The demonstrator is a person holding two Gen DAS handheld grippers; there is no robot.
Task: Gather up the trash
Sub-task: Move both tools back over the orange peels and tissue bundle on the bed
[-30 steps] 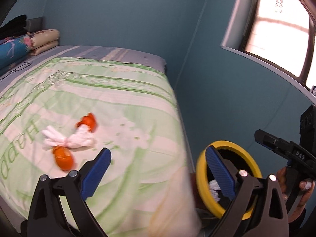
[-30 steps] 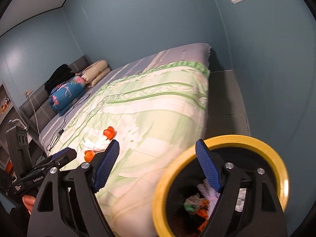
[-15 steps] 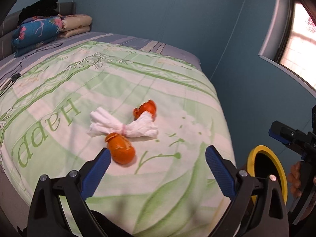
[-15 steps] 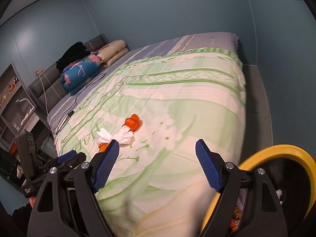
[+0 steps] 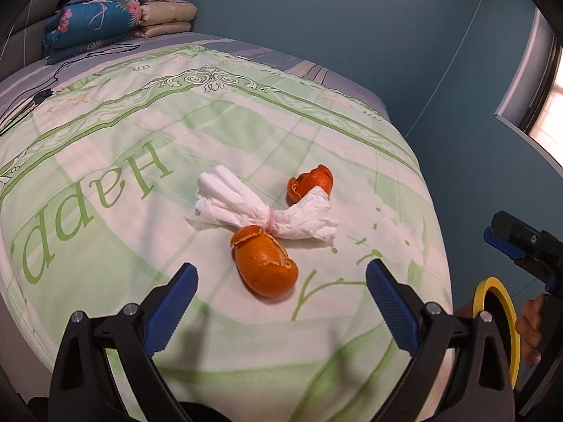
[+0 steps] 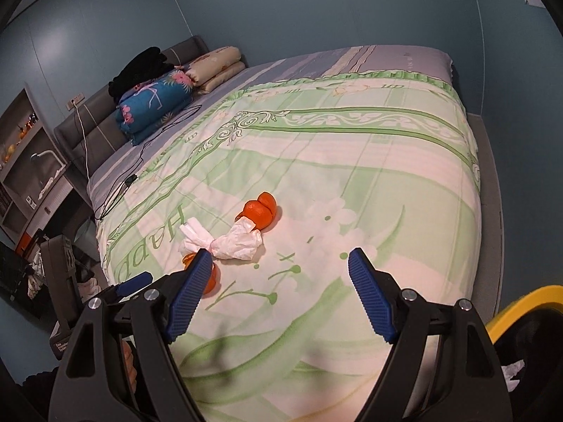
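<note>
On the green and white bedspread lie a white tissue bundle tied with a pink band and two orange peels. The near peel lies just ahead of my left gripper, which is open with its pads clear of it. The far peel lies behind the tissue. My right gripper is open over the bed with nothing between its fingers. Its left finger partly hides the near peel. The tissue bundle and far peel lie ahead of it, to the left. A yellow-rimmed bin stands off the bed's right side.
Folded blankets and pillows are stacked at the headboard, with a black cable trailing over the bed. A bedside shelf unit stands at the far left. The blue wall and a window lie to the right, beyond the mattress edge.
Both views have swung from the yellow bin to the bed. The peels and tissue are now closer and nearer the centre. Both grippers stayed open.
</note>
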